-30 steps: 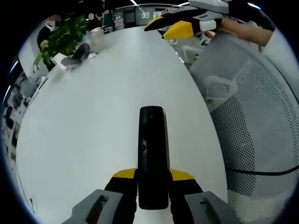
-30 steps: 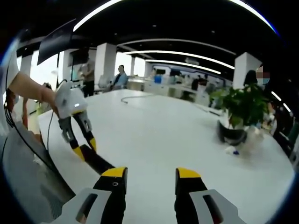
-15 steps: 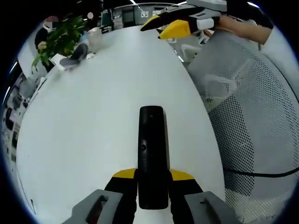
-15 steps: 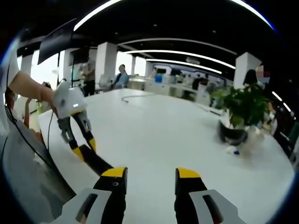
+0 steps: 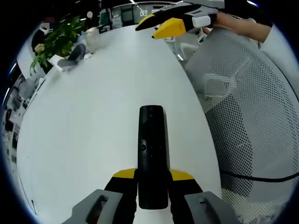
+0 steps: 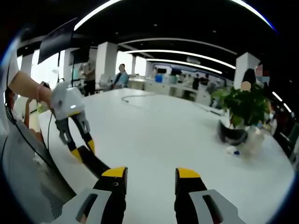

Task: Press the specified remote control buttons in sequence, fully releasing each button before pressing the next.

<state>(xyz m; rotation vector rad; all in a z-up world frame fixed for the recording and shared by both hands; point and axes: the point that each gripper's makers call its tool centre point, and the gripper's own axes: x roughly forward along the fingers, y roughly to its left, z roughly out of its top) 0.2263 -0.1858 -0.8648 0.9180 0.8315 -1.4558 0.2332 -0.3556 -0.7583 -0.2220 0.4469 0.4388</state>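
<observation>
between the earlier frames and now, little has shifted: the right gripper (image 5: 168, 23), seen at one o'clock in the left gripper view, has drifted slightly toward twelve, while the remote keeps its place. the left gripper (image 5: 153, 189), yellow-tipped with grey jaw bodies, is clamped on the lower end of the slim black rectangular remote control (image 5: 152, 149), which points to twelve o'clock above the broad white oval table (image 5: 84, 121); in the right gripper view that pair (image 6: 80, 148) sits at nine o'clock. the right gripper (image 6: 150, 179) has its jaws apart, holding nothing, well apart from the remote. a green potted plant (image 6: 242, 109) stands at three o'clock. judged from this, no button is being pressed now; how many presses are already done cannot be told, and the approach and pressing sequence appear to remain.
</observation>
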